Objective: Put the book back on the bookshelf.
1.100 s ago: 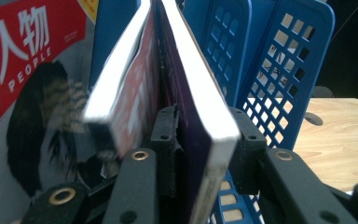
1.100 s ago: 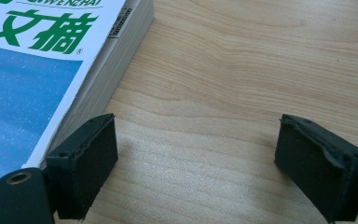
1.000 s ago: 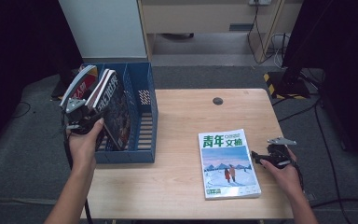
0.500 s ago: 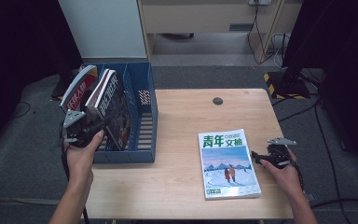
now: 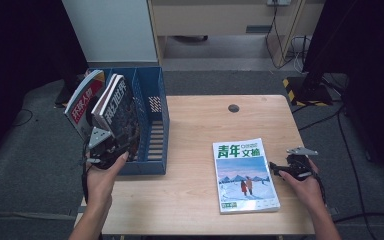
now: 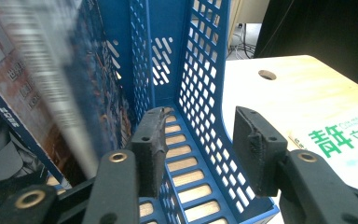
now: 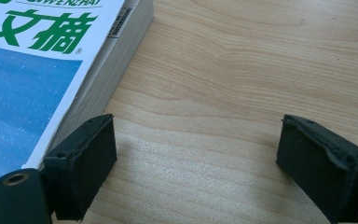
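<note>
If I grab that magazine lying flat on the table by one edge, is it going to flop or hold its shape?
The magazine looks like a thick, square-bound block of pages, so it would probably sag only a little. Its glossy cover may be slippery between the pads. Lying flush on the table, its edge likely needs prying up first.

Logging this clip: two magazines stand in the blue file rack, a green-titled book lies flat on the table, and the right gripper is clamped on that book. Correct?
Not quite. The right gripper is open beside the book, with bare table between its jaws, as the right gripper view shows. The magazines do stand in the blue file rack, and the book lies flat.
</note>
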Motion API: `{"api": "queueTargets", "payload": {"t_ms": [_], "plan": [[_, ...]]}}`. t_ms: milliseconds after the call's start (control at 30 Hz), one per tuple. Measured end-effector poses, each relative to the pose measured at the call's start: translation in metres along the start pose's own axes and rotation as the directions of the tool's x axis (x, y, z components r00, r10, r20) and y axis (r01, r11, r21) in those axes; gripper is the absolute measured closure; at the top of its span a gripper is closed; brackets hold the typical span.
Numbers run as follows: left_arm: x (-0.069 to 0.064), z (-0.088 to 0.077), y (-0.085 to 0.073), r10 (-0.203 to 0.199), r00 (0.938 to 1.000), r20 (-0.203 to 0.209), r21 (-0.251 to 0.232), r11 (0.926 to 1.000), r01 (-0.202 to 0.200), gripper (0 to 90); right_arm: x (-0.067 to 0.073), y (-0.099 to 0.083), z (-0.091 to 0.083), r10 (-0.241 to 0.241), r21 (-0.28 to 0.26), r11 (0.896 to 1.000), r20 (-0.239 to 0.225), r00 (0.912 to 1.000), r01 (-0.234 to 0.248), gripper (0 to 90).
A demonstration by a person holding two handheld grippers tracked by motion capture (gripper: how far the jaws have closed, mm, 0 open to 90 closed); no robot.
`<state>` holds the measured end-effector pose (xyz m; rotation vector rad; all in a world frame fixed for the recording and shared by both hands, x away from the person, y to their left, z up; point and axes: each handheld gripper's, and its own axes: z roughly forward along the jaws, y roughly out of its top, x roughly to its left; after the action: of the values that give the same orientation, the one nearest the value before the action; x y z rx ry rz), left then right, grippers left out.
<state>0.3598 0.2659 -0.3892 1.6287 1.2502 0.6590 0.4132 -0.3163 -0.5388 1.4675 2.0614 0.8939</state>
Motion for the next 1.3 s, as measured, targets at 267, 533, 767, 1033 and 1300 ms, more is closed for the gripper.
{"api": "queueTargets", "payload": {"t_ms": [267,533,767,1033,1300], "plan": [[-0.008,0.009,-0.001,0.025,0.9996,0.011,0.001,0.9997,-0.025,54.6,0.0,0.0,0.0,0.0,0.0,1.0,0.0,1.0,0.0,12.0],[-0.024,0.03,0.0,0.036,0.9977,0.058,-0.007,0.9994,-0.035,51.8,0.0,0.0,0.0,0.007,0.002,1.0,0.005,1.0,-0.007,11.0],[-0.048,0.054,-0.004,0.037,0.9919,0.122,0.001,0.9993,-0.037,50.1,-0.002,0.0,-0.001,0.009,-0.001,1.0,0.03,0.9995,-0.009,11.1],[-0.082,0.083,-0.012,0.057,0.978,0.201,0.03,0.9975,-0.064,47.4,0.001,0.006,-0.008,-0.006,-0.042,0.999,0.013,0.9999,0.006,15.7],[-0.129,0.116,-0.028,0.072,0.9542,0.29,0.093,0.9902,-0.104,44.8,0.009,0.017,-0.021,-0.02,-0.128,0.992,-0.037,0.9991,0.015,27.9]]}}
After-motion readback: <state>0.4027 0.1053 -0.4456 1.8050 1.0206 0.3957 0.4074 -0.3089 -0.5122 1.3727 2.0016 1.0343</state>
